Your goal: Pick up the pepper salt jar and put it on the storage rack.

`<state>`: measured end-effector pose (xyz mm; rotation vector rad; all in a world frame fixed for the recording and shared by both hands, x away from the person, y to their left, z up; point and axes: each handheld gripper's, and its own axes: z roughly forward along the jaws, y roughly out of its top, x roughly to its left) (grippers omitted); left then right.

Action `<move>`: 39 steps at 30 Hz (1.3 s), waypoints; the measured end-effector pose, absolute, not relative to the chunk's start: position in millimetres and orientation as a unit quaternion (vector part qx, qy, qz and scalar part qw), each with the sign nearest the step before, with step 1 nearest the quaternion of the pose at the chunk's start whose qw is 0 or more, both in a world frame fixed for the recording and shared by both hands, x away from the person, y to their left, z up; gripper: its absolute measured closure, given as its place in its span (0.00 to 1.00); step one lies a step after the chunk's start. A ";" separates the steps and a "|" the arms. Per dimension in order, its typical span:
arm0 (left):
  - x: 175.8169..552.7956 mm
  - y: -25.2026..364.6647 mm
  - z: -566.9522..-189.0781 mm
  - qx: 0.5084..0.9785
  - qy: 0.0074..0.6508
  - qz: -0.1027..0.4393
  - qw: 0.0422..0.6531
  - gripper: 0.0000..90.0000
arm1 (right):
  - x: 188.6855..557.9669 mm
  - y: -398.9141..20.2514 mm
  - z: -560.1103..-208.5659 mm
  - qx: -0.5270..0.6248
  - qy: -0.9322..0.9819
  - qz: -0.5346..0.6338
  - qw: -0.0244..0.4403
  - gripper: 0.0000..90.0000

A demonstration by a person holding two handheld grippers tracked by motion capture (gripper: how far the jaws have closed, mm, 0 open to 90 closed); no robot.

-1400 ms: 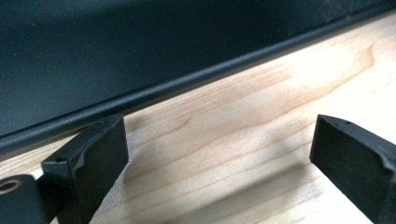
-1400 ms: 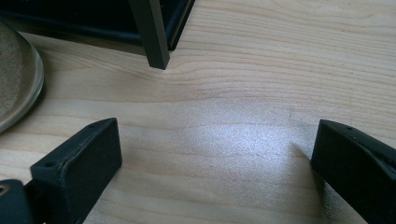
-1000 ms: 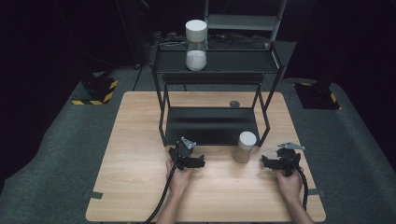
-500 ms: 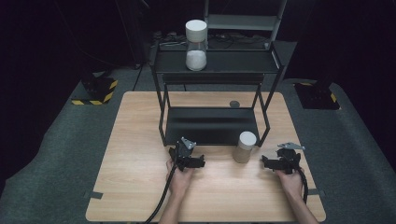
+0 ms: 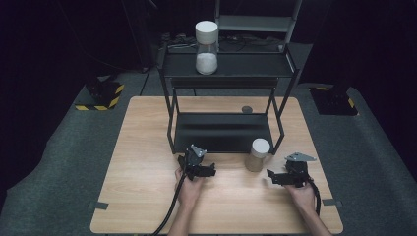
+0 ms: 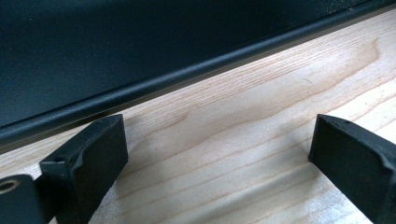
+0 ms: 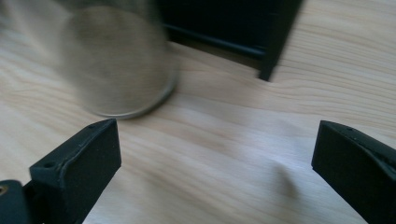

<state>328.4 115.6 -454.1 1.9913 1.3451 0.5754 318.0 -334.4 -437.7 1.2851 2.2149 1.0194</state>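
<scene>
While both my grippers rest wide open on the table (image 5: 147, 147), the jar (image 5: 257, 154) stands just left of my right gripper (image 5: 272, 176); I judge I'm approaching, needing to swing left and straddle it.

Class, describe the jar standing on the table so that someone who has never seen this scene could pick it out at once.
Find the black shelf rack on the wooden table. By its front right leg, between the two grippers, stands a short jar on the wood. Unlike the taller jar with white contents on the top shelf, it holds tan contents.
</scene>
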 end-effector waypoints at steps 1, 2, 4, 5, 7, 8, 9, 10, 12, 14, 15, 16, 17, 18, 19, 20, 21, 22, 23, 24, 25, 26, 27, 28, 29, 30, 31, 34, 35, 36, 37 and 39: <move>328.3 115.6 -454.1 0.761 0.514 0.220 0.329 0.05 | 317.9 -332.7 -437.8 0.455 0.790 0.367 0.188 0.01; 328.4 115.6 -454.1 0.761 0.514 0.220 0.329 0.05 | 317.8 -331.6 -438.0 0.452 0.790 0.371 0.186 0.01; 328.4 115.7 -454.1 0.761 0.514 0.220 0.329 0.05 | 317.4 -328.0 -436.7 0.443 0.791 0.379 0.183 0.01; 328.4 115.7 -454.1 0.761 0.514 0.220 0.329 0.05 | 317.4 -328.0 -436.7 0.443 0.791 0.379 0.183 0.01; 328.4 115.6 -454.1 0.761 0.514 0.220 0.329 0.05 | 318.1 -326.9 -436.2 0.439 0.791 0.387 0.179 0.02; 328.4 115.7 -454.1 0.761 0.514 0.220 0.329 0.05 | 319.2 -326.8 -436.1 0.437 0.791 0.391 0.175 0.02; 328.4 115.6 -454.1 0.761 0.514 0.220 0.329 0.05 | 320.6 -326.1 -435.9 0.437 0.791 0.394 0.171 0.02; 328.4 115.7 -454.1 0.761 0.514 0.220 0.329 0.05 | 322.0 -325.4 -435.8 0.435 0.792 0.395 0.167 0.02; 328.3 115.7 -454.1 0.761 0.514 0.220 0.329 0.05 | 325.0 -322.4 -435.9 0.431 0.795 0.396 0.163 0.02; 328.3 115.7 -454.1 0.761 0.514 0.220 0.329 0.05 | 327.1 -318.7 -436.2 0.428 0.797 0.395 0.161 0.03; 328.4 115.7 -454.0 0.761 0.514 0.220 0.329 0.05 | 327.7 -317.2 -436.6 0.428 0.797 0.396 0.160 0.03; 328.4 115.7 -454.0 0.761 0.514 0.220 0.329 0.05 | 328.4 -316.2 -437.0 0.426 0.796 0.399 0.160 0.03; 328.4 115.7 -454.1 0.761 0.514 0.220 0.329 0.05 | 328.8 -314.3 -437.6 0.426 0.794 0.403 0.160 0.04; 328.3 115.6 -454.1 0.761 0.514 0.220 0.329 0.05 | 328.8 -314.3 -437.6 0.426 0.794 0.403 0.160 0.04; 328.3 115.6 -454.1 0.761 0.514 0.220 0.329 0.05 | 328.8 -313.6 -438.1 0.426 0.791 0.408 0.160 0.05; 328.3 115.6 -454.1 0.761 0.514 0.220 0.329 0.05 | 328.7 -312.8 -438.6 0.426 0.789 0.412 0.161 0.05; 328.3 115.6 -454.1 0.761 0.514 0.220 0.329 0.05 | 328.2 -311.5 -438.7 0.426 0.787 0.415 0.162 0.06; 328.3 115.7 -454.1 0.761 0.514 0.220 0.329 0.05 | 327.8 -309.7 -438.7 0.425 0.786 0.418 0.166 0.07; 328.4 115.7 -454.1 0.761 0.514 0.220 0.329 0.05 | 327.8 -308.6 -438.4 0.425 0.785 0.419 0.166 0.08; 328.4 115.7 -454.0 0.761 0.514 0.220 0.329 0.05 | 327.8 -307.6 -438.7 0.424 0.783 0.422 0.169 0.08; 328.4 115.7 -454.1 0.761 0.514 0.220 0.329 0.05 | 328.7 -305.9 -437.7 0.426 0.782 0.423 0.168 0.09; 328.3 115.6 -454.1 0.761 0.514 0.220 0.329 0.05 | 329.2 -305.0 -437.5 0.425 0.782 0.423 0.170 0.09; 328.4 115.7 -454.1 0.761 0.514 0.220 0.329 0.05 | 329.6 -303.7 -437.1 0.426 0.781 0.424 0.171 0.10; 328.3 115.7 -454.1 0.761 0.514 0.220 0.329 0.05 | 330.1 -302.8 -437.2 0.425 0.779 0.427 0.173 0.11; 328.4 115.7 -454.1 0.761 0.514 0.220 0.329 0.05 | 330.6 -301.6 -436.8 0.427 0.777 0.428 0.174 0.11; 328.3 115.7 -454.2 0.761 0.514 0.220 0.329 0.05 | 331.5 -300.8 -436.5 0.427 0.777 0.429 0.175 0.12; 328.4 115.7 -454.1 0.761 0.514 0.220 0.329 0.05 | 332.3 -299.9 -436.3 0.427 0.776 0.430 0.176 0.12; 328.4 115.7 -454.1 0.761 0.514 0.220 0.329 0.05 | 334.7 -296.5 -434.5 0.424 0.775 0.433 0.178 0.14; 328.4 115.7 -454.1 0.761 0.514 0.220 0.329 0.05 | 335.0 -295.1 -434.0 0.421 0.773 0.438 0.183 0.17; 328.4 115.7 -454.1 0.761 0.514 0.220 0.329 0.05 | 335.1 -294.4 -433.8 0.422 0.771 0.441 0.185 0.17; 328.4 115.7 -454.1 0.761 0.514 0.220 0.329 0.05 | 335.5 -293.6 -433.7 0.421 0.769 0.443 0.188 0.18; 328.3 115.7 -454.1 0.761 0.514 0.220 0.329 0.05 | 336.1 -292.7 -433.3 0.421 0.768 0.444 0.189 0.19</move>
